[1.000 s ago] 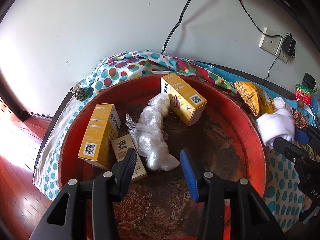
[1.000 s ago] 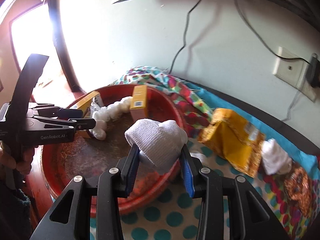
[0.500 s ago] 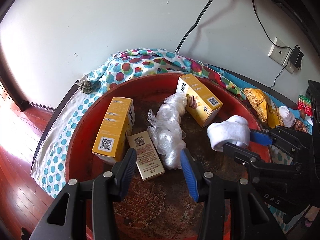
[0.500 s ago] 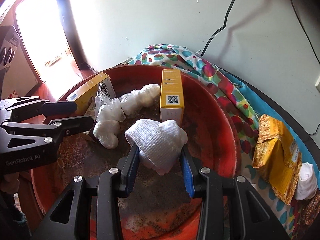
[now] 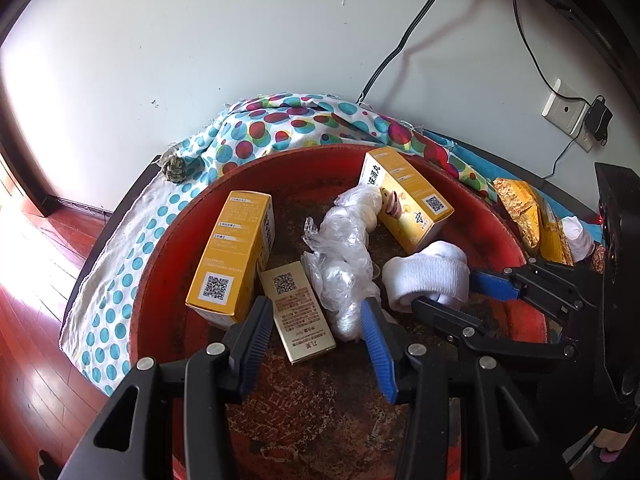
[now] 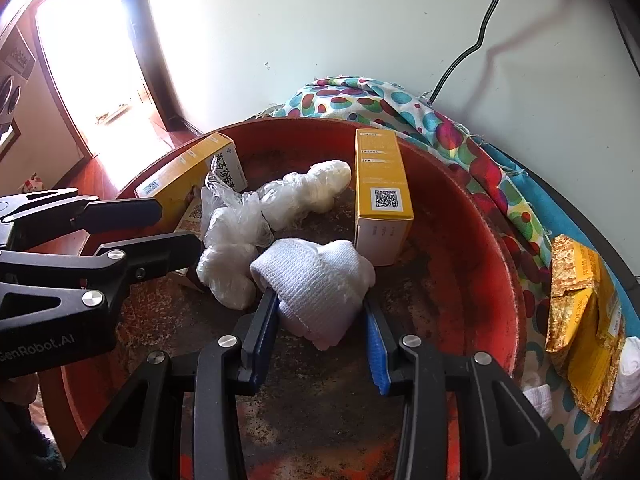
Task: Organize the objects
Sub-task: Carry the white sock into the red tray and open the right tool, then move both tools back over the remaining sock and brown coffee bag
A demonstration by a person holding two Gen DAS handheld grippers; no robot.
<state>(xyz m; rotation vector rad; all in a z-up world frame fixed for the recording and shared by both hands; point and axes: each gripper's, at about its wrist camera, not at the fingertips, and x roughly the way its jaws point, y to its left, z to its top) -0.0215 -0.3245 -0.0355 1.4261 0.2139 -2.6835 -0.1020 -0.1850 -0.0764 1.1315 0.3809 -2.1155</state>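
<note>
A: Left wrist view first. Left gripper (image 5: 316, 344) empty, jaws spread apart, hovering low over the round red plastic basin (image 5: 168, 240). Under it: a small flat beige carton (image 5: 298, 310), a crumpled clear plastic bag of white lumps (image 5: 348, 264), and a tall yellow cardboard box (image 5: 234, 254) to one side. Another yellow box with a cartoon face (image 5: 408, 200) leaning near the far wall.

B: And the rolled white knitted sock (image 5: 426, 276)?

A: Pinched in the right gripper (image 5: 444, 294), inside the basin, just beside the plastic bag. Whether touching the floor, impossible to tell here.

B: Right wrist view, then.

A: Same grip: blue pads clamped on both sides of the sock (image 6: 316, 284), right gripper (image 6: 320, 320) angled down over the bare rusty floor, sock near the upright yellow box (image 6: 382, 196). Outside on the dotted cloth (image 6: 424, 120): a yellow crinkled snack packet (image 6: 576, 296) and more white socks (image 6: 628, 364).

B: Advice for the release?

A: Probably best lowered onto the bare patch, clear of bag and box, then opened gently and lifted straight back. Worth keeping the left gripper (image 6: 176, 232) aside.
</note>
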